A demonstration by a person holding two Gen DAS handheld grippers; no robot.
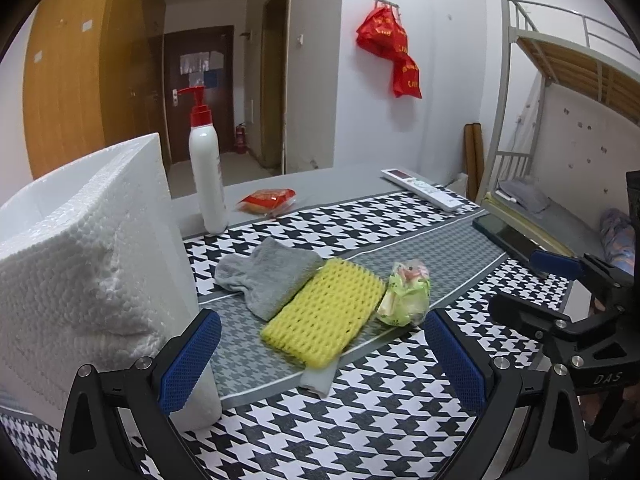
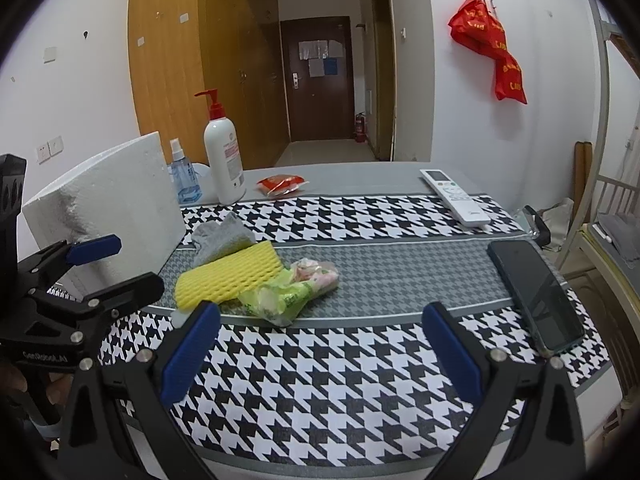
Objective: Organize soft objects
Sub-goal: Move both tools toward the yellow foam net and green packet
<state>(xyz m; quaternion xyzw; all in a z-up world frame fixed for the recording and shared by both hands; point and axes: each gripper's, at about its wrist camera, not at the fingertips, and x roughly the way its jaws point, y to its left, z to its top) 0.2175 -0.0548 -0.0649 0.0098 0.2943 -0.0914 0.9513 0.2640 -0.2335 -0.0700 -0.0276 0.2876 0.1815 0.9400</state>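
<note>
Left wrist view: left gripper (image 1: 322, 354) spread wide, empty, over the cloth; foam box (image 1: 86, 264) at its left, inside hidden; sock (image 1: 266, 280), yellow foam net (image 1: 326, 312) and plastic bag (image 1: 406, 298) touching in a row. Right wrist view: right gripper (image 2: 320, 354) apart, empty, short of the bag; phone (image 2: 536, 294) at right.

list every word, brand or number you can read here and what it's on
"DAS": on the right claw body, left wrist view.
"GenRobot.AI": on the left claw body, right wrist view.
Too blurred or small to read: yellow lettering on the red bags, pump bottle label, remote buttons, door papers.
</note>
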